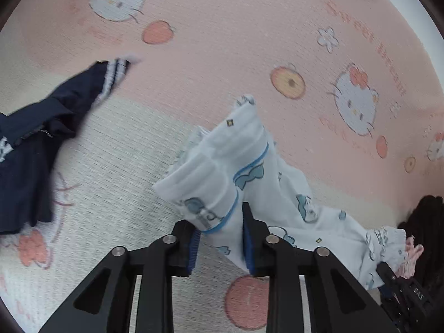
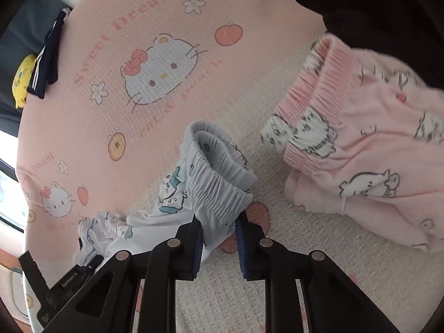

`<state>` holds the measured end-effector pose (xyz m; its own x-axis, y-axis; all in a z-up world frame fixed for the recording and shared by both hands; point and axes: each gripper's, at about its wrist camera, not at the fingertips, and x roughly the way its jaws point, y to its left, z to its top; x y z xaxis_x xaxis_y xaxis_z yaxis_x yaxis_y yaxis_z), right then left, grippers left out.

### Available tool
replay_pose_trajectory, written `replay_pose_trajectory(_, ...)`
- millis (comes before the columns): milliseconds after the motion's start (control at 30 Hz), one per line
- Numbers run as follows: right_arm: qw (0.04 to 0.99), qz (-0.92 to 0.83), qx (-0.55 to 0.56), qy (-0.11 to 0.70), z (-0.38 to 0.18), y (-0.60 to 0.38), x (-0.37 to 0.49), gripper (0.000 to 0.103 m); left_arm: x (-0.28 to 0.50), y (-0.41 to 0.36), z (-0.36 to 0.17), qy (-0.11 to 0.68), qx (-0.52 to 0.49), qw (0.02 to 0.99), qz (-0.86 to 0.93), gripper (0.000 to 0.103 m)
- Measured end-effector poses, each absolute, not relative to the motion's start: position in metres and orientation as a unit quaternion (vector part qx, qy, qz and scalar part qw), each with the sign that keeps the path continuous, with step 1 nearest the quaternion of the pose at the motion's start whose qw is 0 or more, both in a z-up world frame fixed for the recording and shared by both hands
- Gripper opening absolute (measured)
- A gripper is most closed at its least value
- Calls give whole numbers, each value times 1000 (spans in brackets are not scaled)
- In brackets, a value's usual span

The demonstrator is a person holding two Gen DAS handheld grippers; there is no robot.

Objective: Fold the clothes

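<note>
We are gripping the small pale-blue cartoon-print cotton trousers (image 1: 238, 166) at both ends.
Our left gripper (image 1: 220, 238) is clamping a leg cuff; our right gripper (image 2: 219, 238) is pinching the gathered elastic waistband (image 2: 219, 172), lifting them above the pink cat-patterned bed mat (image 1: 222, 41), beside pink pyjamas (image 2: 374, 144).

The navy jacket (image 1: 33, 149) is cut off by the left edge of the left wrist view, its white lettering unreadable. Beside the pink garment (image 2: 369, 144), a dark shape (image 2: 374, 14) stays unidentifiable.
</note>
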<state>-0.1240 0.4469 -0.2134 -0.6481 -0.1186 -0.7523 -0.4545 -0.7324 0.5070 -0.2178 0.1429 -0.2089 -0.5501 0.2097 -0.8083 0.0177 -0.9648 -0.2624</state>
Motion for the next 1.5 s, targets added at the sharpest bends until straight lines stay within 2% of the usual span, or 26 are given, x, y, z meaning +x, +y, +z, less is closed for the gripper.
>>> replay_pose_trajectory(100, 100, 848, -413, 317, -200, 440, -119, 18, -213, 136, -198, -108, -460, 49, 880, 21)
replay_pose_trajectory(200, 103, 841, -435, 304, -202, 437, -120, 18, -204, 141, -188, -48, -434, 40, 899, 22)
replay_pose_trajectory(300, 98, 816, -447, 354, -219, 449, -112, 19, -203, 147, -196, -19, -445, 47, 894, 22)
replay_pose_trajectory(367, 97, 798, -454, 385, -231, 457, -105, 23, -207, 140, -206, -49, -471, 49, 879, 23)
replay_pose_trajectory(400, 96, 789, -457, 398, -236, 460, -101, 30, -210, 133, -212, -77, -487, 54, 868, 23)
replay_pose_trajectory(433, 93, 791, -454, 399, -236, 462, -99, 32, -213, 126, -217, -104, -502, 57, 857, 23)
replay_pose_trajectory(467, 90, 793, -450, 400, -236, 464, -97, 40, -216, 118, -221, -130, -513, 62, 846, 25)
replay_pose_trajectory(500, 92, 801, -445, 389, -232, 465, -95, 45, -220, 110, -224, -156, -523, 67, 835, 27)
replay_pose_trajectory(567, 96, 817, -434, 367, -223, 467, -91, 64, -223, 95, -225, -202, -529, 78, 821, 32)
replay_pose_trajectory(633, 99, 832, -425, 343, -215, 469, -90, 66, -223, 81, -219, -227, -524, 74, 818, 58)
replay_pose_trajectory(700, 94, 838, -429, 323, -211, 470, -90, 67, -222, 70, -208, -228, -511, 63, 827, 65)
replay_pose_trajectory(833, 72, 853, -444, 264, -200, 462, -95, 67, -231, 65, -188, -190, -514, 85, 832, 66)
replay_pose_trajectory(1067, 30, 880, -454, 134, -184, 442, -108, 67, -248, 95, -165, -39, -501, 135, 854, 66)
replay_pose_trajectory(1333, 11, 874, -466, 133, -190, 452, -131, 67, -249, 152, -181, 105, -524, 220, 816, 66)
replay_pose_trajectory(1500, 10, 868, -482, 119, -203, 456, -139, 67, -256, 171, -186, 142, -513, 230, 815, 65)
